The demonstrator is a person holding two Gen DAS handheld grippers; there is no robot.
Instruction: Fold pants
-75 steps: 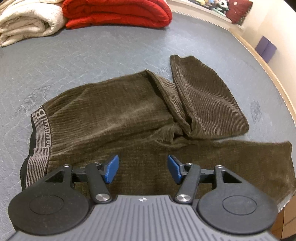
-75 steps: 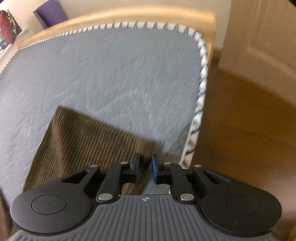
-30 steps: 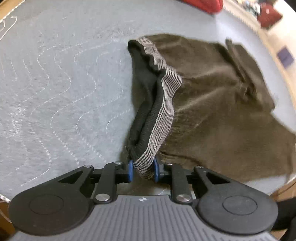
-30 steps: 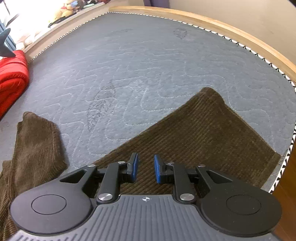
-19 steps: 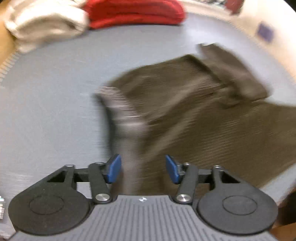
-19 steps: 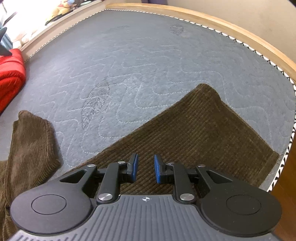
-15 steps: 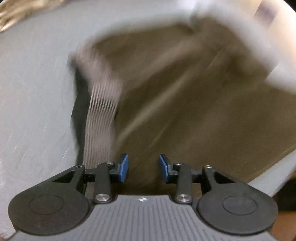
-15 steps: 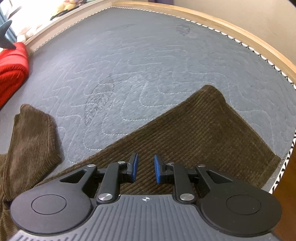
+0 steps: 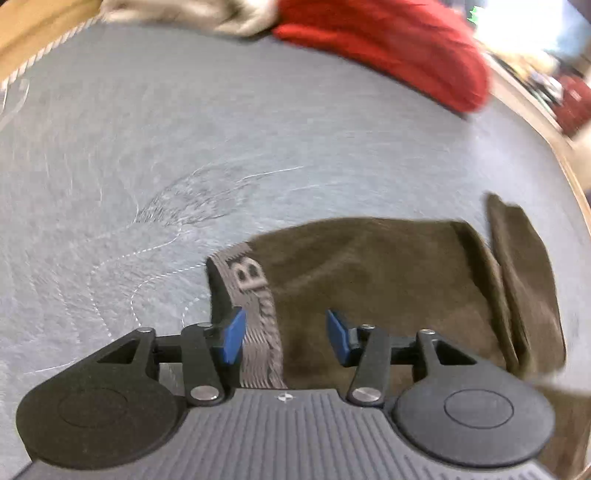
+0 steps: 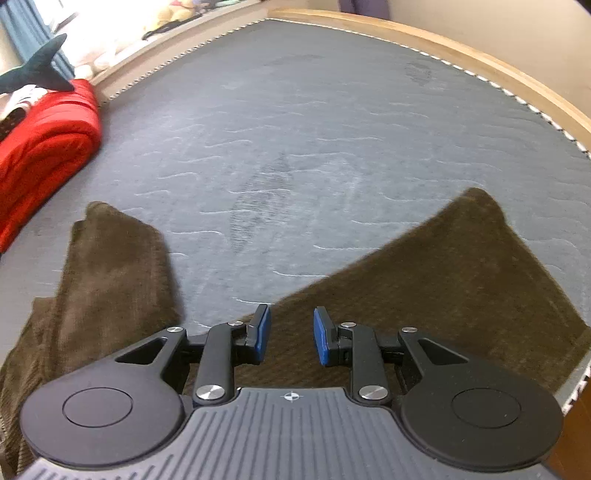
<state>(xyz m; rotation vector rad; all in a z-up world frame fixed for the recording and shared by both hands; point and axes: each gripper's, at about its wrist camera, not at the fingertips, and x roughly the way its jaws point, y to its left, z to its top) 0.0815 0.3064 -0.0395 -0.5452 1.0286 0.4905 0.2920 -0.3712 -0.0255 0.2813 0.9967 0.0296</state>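
both tongs [image 9: 284, 336] [image 10: 291, 339] have just been opening — empty (nothing gripped) — over brown pants [image 9: 369, 280].

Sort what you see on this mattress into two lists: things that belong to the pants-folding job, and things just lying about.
Part of the job:
- brown corduroy pants
- left tool, open over the waistband
- right tool, open over a pant leg

Just lying about:
- red blanket
- cream blanket
- shark toy

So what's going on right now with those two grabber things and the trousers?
Left hand-held gripper open, jaws just widened, waistband below. Right hand-held gripper open over one leg. Pants unfolded on mattress. Nothing blocking.
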